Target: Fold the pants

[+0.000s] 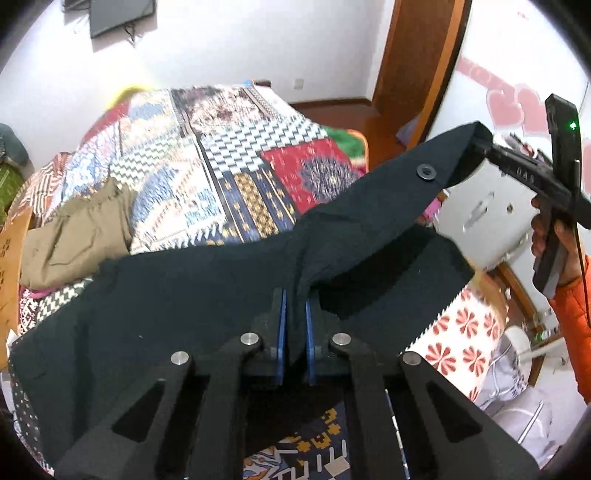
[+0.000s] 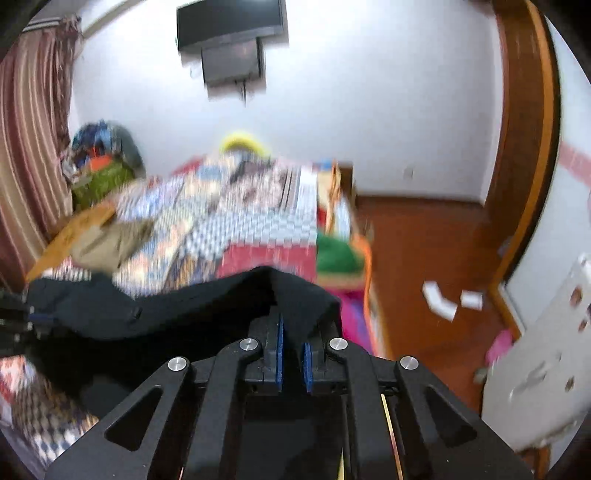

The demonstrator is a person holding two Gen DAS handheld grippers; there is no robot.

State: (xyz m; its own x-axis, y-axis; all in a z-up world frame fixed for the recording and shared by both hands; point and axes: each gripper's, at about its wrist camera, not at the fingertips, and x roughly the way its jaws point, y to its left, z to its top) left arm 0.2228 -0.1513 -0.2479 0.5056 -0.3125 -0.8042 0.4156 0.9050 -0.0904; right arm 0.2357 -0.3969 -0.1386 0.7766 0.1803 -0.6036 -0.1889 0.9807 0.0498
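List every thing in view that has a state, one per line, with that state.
left hand-held gripper: shut on the black pants
right hand-held gripper: shut on the black pants
black pants: unfolded, lifted off the patchwork bedspread
khaki garment: crumpled on the bedspread
wall-mounted TV: off

The pants (image 1: 207,280) are stretching across the near edge of the bed (image 1: 236,155); a second garment (image 1: 74,236) is lying on the bed, far left of them.

No legible text anywhere — only blurred embossed marks on the right tool (image 1: 476,142).
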